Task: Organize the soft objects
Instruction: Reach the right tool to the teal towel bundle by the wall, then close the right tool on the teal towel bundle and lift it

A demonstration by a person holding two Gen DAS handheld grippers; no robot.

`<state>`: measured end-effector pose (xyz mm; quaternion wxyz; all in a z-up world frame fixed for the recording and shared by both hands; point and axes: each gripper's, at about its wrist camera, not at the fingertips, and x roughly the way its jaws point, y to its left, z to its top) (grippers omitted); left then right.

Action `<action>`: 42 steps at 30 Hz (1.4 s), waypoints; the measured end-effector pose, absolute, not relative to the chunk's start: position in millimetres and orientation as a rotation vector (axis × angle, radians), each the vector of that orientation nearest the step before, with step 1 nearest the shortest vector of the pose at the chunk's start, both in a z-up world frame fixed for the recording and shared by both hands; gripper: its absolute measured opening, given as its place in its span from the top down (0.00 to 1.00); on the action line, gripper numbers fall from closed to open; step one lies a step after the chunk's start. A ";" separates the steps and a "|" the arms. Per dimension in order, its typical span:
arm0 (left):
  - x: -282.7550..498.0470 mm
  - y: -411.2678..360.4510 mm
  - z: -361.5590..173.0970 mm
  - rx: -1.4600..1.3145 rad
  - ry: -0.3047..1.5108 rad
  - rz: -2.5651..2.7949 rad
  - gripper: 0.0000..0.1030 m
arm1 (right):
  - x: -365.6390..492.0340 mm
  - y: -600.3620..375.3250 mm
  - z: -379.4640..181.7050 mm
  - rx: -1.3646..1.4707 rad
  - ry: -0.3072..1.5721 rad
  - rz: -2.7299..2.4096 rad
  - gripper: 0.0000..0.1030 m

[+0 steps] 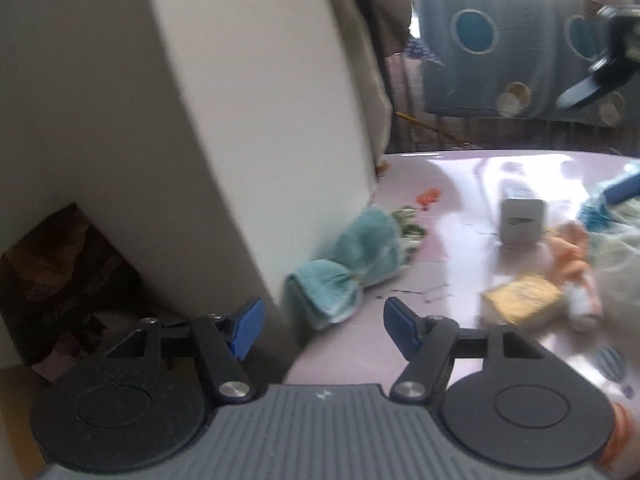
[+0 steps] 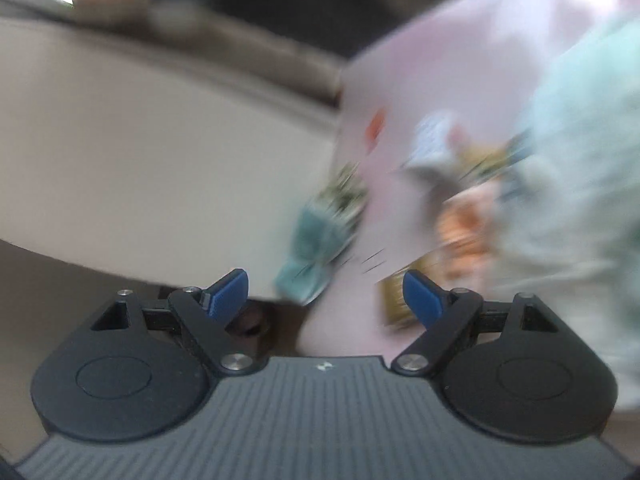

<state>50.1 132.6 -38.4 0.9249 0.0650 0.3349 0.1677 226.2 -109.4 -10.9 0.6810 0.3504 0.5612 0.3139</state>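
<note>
Left gripper (image 1: 323,320): black linkage arms, silver screws at pivots, blue pads at the jaw tips, ribbed grey body behind the jaws with a small white mark. Right gripper (image 2: 325,290): same build.

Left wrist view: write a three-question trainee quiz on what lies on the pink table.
1. True or false: the teal cloth lies beside the tall white box.
2. What sits nearest the yellow sponge? A) orange scrap B) small white box C) teal cloth
3. Fill in: nothing sits between the left gripper's fingers, so it is ____.

Key: 1 true; 2 B; 3 open.
</note>
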 end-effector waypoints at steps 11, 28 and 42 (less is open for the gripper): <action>97.6 177.0 -81.5 0.056 0.768 0.332 0.55 | 283.3 42.5 -103.0 0.885 1.416 0.652 0.18; 124.2 187.6 -121.0 0.051 0.870 0.274 0.94 | 289.8 81.7 -152.9 0.932 1.424 0.566 0.43; 90.7 142.8 -77.1 0.137 0.742 0.190 0.95 | 269.4 35.0 -125.0 1.051 1.384 0.605 0.72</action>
